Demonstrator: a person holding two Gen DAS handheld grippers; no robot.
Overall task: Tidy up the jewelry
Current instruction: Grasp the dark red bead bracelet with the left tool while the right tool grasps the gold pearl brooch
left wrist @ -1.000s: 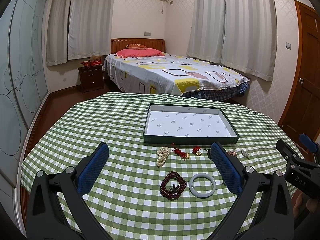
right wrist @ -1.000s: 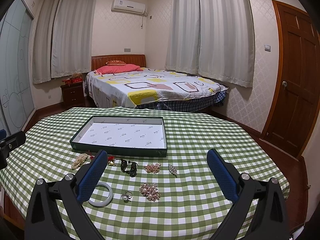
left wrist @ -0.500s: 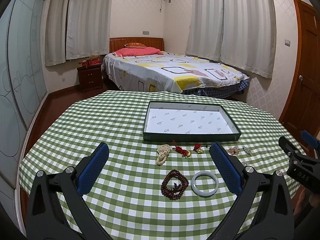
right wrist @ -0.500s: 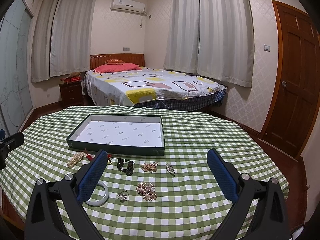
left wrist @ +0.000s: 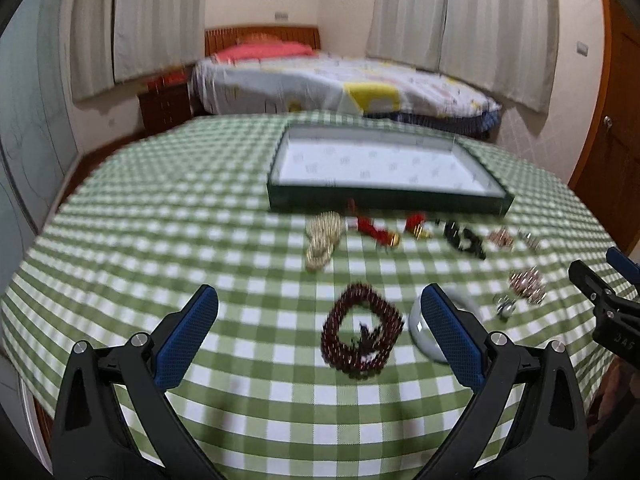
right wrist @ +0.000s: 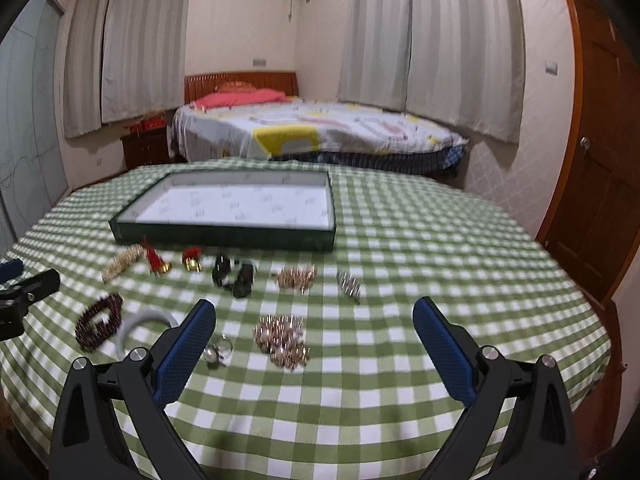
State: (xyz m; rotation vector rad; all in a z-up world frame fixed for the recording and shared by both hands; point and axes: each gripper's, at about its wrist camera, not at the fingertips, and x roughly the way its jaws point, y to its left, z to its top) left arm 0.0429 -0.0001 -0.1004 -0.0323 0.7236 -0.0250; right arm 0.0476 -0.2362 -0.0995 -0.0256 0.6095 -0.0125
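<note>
From the left wrist camera, the left gripper (left wrist: 318, 330) hangs above the checked tablecloth (left wrist: 168, 240) with its jaws spread wide and nothing between them. The dark red bead bracelet (left wrist: 361, 338) lies straight ahead, inside the span of the jaws, so the step in hand looks like the approach to a first pick. The pale bangle (left wrist: 424, 326) sits just behind the right-hand finger, partly hidden by it. Farther ahead lie a cream bead string (left wrist: 322, 240), red tassel pieces (left wrist: 374, 230) and a black piece (left wrist: 464, 240), and beyond them the box (left wrist: 384, 200), its white floor bare. The next move, I judge, calls for lowering over the bracelet without catching the bangle. To the right, the other gripper's tip stands near the table edge, so room there is tight; the left side of the cloth is open.

From the right wrist camera, the right gripper (right wrist: 314, 338) is likewise wide open and holds nothing. A gold cluster (right wrist: 282, 340) lies just ahead between its jaws, and a small ring (right wrist: 218, 352) sits beside the left-hand finger. Farther off are a second gold cluster (right wrist: 296, 278) and a silver piece (right wrist: 348, 286), then the box wall (right wrist: 224, 236). The cloth to the right is bare up to the table's curved edge, giving free room to swing. Motion blur hides finer detail.
</note>
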